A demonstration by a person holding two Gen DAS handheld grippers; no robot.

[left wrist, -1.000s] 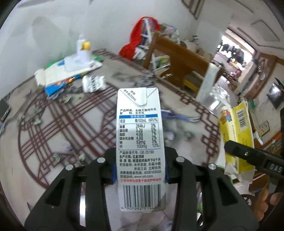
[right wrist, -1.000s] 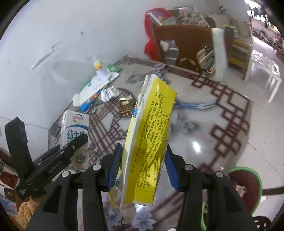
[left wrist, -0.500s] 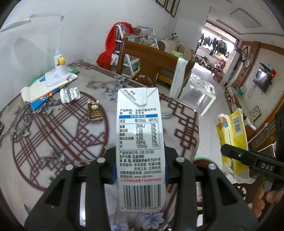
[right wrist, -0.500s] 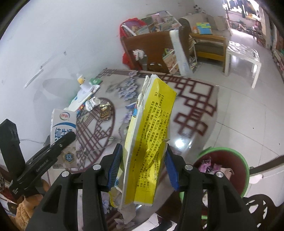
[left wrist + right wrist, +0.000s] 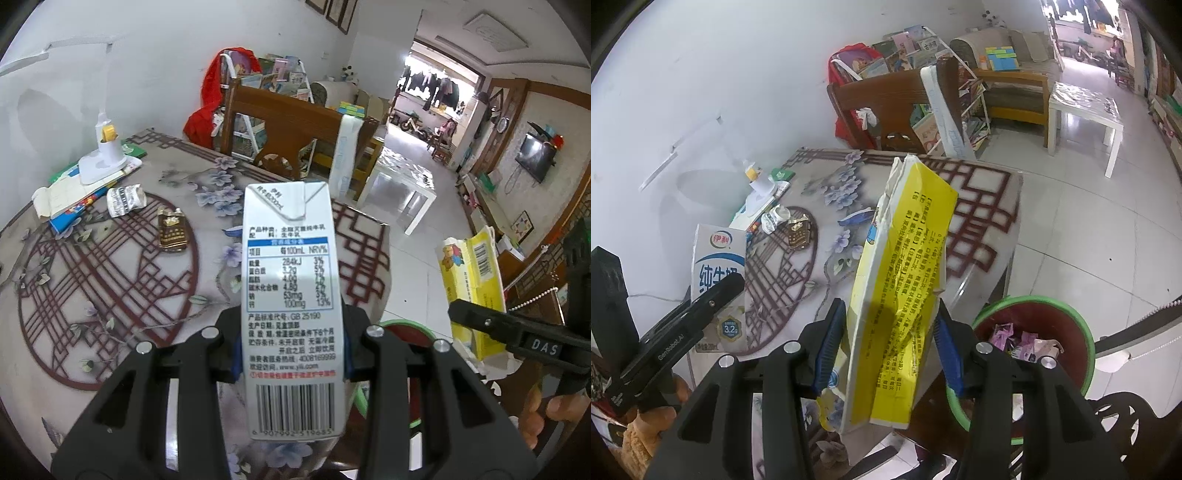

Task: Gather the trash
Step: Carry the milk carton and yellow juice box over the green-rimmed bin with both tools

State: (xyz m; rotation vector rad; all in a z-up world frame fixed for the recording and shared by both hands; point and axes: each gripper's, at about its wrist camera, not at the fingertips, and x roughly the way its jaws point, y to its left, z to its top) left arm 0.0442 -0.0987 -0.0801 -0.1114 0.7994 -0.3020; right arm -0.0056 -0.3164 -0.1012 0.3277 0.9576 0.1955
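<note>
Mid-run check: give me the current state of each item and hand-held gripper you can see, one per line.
Left hand-held gripper: shut on the milk carton.
Milk carton: upright, lifted off the table.
Right hand-held gripper: shut on the yellow box.
Yellow box: flattened, torn open, lifted.
Bin: open, already holds wrappers.
Brown packet: lying on the table.
Crumpled wrapper: lying on the table.

Looks like somebody's lived-in home, living/dining area. There's a patterned dining table (image 5: 110, 266) with a wooden chair (image 5: 280, 140) on its far side, a rack of kids' books (image 5: 908, 48) against the far wall, a white coffee table (image 5: 1086, 107) on tiled floor, and a wall TV (image 5: 535, 158) far right.
</note>
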